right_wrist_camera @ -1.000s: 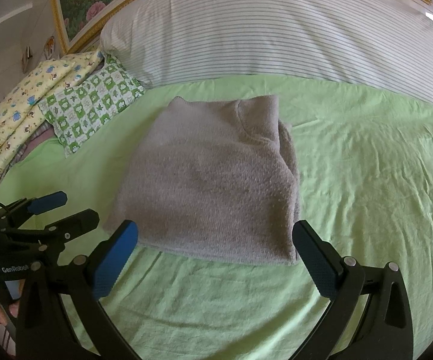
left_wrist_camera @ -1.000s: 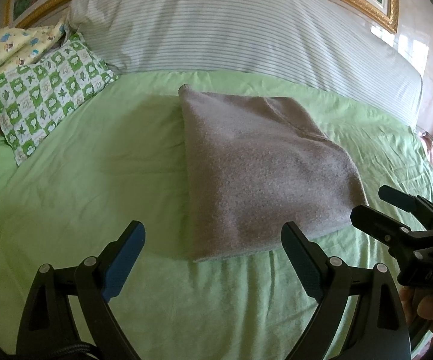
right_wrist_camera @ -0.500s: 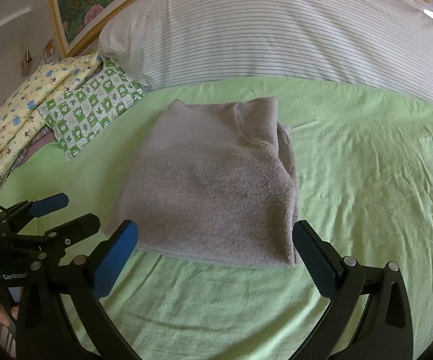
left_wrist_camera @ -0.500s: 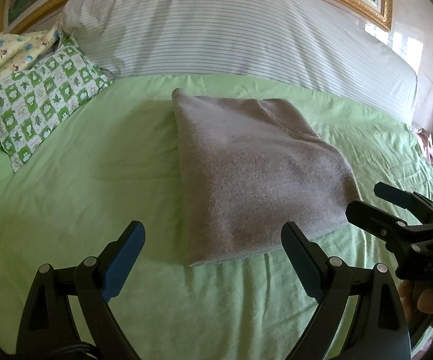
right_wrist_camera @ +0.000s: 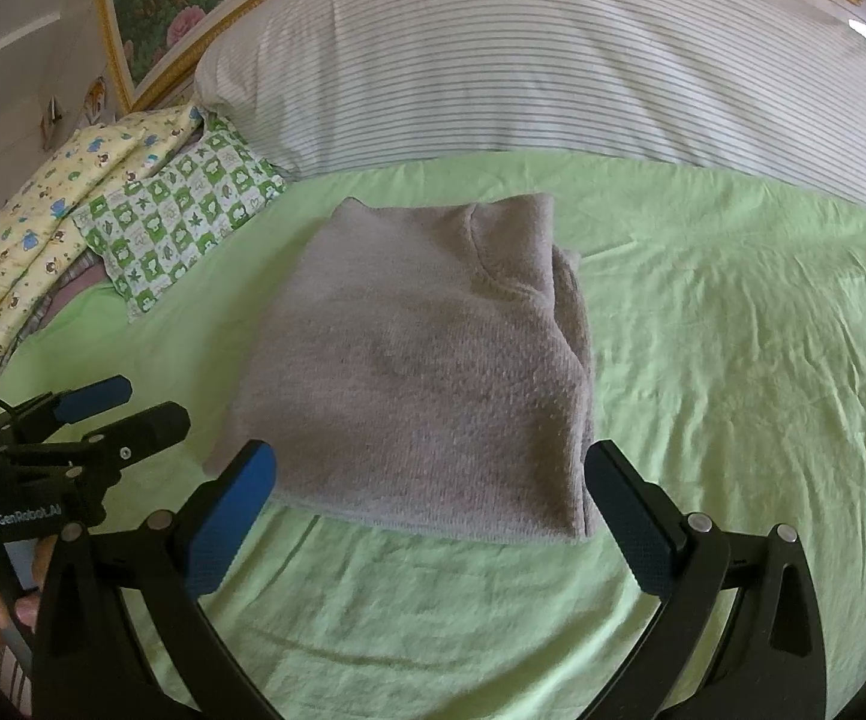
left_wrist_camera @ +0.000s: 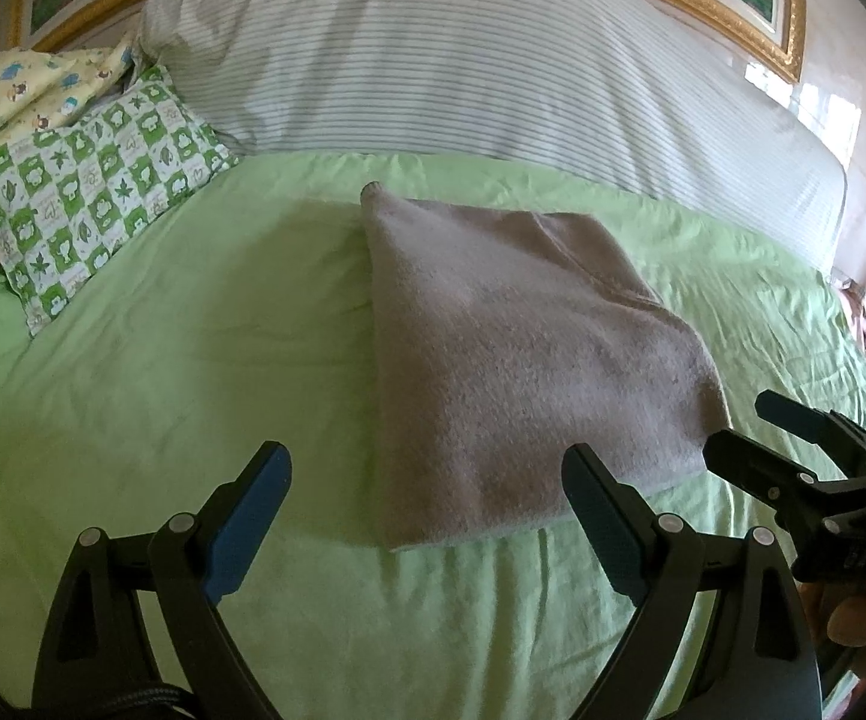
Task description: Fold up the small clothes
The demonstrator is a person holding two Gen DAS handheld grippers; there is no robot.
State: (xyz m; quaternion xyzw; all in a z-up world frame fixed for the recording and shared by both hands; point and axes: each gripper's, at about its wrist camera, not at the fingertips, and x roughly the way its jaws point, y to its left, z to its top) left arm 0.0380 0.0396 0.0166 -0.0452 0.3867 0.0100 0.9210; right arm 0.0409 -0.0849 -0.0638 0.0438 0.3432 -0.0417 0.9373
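Folded garment (right_wrist_camera: 427, 360) lies on the bed sheet (right_wrist_camera: 733, 360), pillows (right_wrist_camera: 181, 210) behind.

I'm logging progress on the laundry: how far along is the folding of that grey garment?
Done: the grey garment lies folded into a compact rectangle on the green sheet. In hand: nothing; the left gripper and right gripper are open. Left: no other clothes are visible.

Green bed sheet (left_wrist_camera: 163, 360) below, slightly wrinkled. Striped bolster (left_wrist_camera: 463, 60) along the head; beside it a green checked pillow (left_wrist_camera: 91, 192) and yellow patterned pillow (left_wrist_camera: 19, 96).
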